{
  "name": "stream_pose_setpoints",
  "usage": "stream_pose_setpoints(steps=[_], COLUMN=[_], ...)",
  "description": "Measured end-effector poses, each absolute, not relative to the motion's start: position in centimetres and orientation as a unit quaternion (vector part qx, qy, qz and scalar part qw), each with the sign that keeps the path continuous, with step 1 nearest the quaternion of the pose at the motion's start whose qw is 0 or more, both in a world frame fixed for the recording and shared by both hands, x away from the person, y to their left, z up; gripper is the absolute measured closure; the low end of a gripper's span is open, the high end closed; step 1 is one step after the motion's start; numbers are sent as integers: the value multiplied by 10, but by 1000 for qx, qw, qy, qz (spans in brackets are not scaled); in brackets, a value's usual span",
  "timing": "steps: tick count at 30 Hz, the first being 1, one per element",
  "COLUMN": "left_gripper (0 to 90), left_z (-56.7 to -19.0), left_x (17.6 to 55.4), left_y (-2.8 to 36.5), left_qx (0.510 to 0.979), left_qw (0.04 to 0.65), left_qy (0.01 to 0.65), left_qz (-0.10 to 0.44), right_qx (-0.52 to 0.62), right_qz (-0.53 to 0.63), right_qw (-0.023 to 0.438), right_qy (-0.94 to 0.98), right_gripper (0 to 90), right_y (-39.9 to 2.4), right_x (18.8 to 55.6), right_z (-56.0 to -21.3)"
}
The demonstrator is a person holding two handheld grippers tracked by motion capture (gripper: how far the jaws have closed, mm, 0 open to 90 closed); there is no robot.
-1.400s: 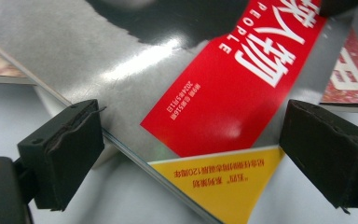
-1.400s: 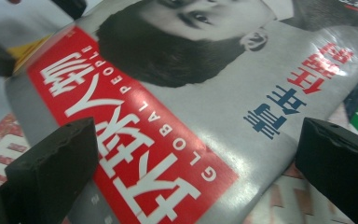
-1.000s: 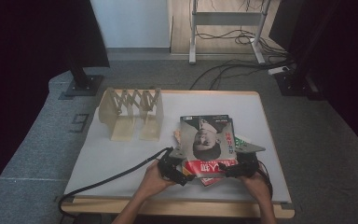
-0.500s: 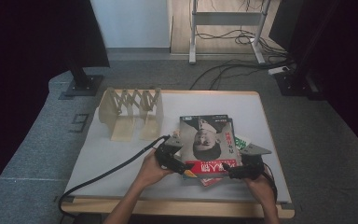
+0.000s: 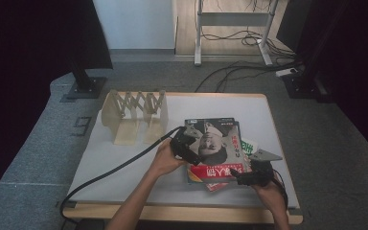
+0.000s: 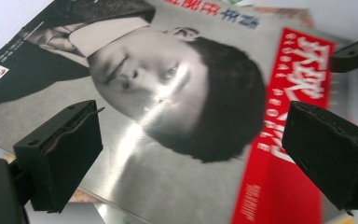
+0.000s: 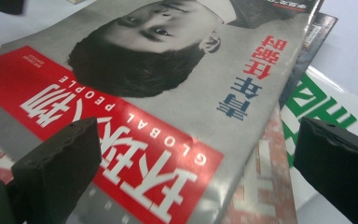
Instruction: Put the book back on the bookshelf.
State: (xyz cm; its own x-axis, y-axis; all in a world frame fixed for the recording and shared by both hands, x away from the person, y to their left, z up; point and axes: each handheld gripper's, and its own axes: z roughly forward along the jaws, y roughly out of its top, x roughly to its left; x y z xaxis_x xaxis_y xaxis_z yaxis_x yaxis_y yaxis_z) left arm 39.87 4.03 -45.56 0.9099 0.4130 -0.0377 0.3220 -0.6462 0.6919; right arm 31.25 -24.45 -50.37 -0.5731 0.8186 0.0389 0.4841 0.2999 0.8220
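From the high view, the top magazine [image 5: 215, 148] sits on a small stack near the front right of the table [image 5: 124, 167], with my left gripper [image 5: 184, 146] at its left edge and my right gripper [image 5: 249, 176] at the near right corner. The wooden rack [image 5: 134, 115] stands well apart, back left.

Left gripper view: my jaws are wide, hanging over the glossy cover [image 6: 168, 116], holding nothing. I'd drop lower and slide one jaw under the edge.

Right gripper view: also wide open over the red title band [image 7: 98, 135]. I reckon I should pinch only the top copy, since the magazines underneath [image 7: 261, 186] are fanned out and could snag.
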Motion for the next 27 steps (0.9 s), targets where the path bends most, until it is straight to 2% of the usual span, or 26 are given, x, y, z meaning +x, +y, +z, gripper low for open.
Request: stream_pose_setpoints(steps=[9,16,17,20,24,25,27], left_gripper=[10,8,8,7,10,10,10], left_z=[-486,-498,-499,-500,-502,-503,-504], left_x=[398,393,391,389,386,384,382], left_y=[48,57,57,57,61,62,62], left_qx=[904,904,902,900,896,895,895], left_qw=[356,351,353,357,364,365,365], left_qy=[228,237,240,242,249,251,250], left_qz=[63,65,66,64,53,49,50], right_qx=[413,401,393,373,384,407,416], right_qz=[408,403,412,423,410,399,400], right_qw=[194,197,190,176,195,206,202], right_qy=[791,799,800,807,804,795,791], right_gripper=[10,17,87,121,103,31,11], right_y=[-233,-224,-223,-219,-215,-219,-225], right_x=[345,351,350,348,346,348,350], right_z=[-508,-510,-509,-509,-507,-509,-511])
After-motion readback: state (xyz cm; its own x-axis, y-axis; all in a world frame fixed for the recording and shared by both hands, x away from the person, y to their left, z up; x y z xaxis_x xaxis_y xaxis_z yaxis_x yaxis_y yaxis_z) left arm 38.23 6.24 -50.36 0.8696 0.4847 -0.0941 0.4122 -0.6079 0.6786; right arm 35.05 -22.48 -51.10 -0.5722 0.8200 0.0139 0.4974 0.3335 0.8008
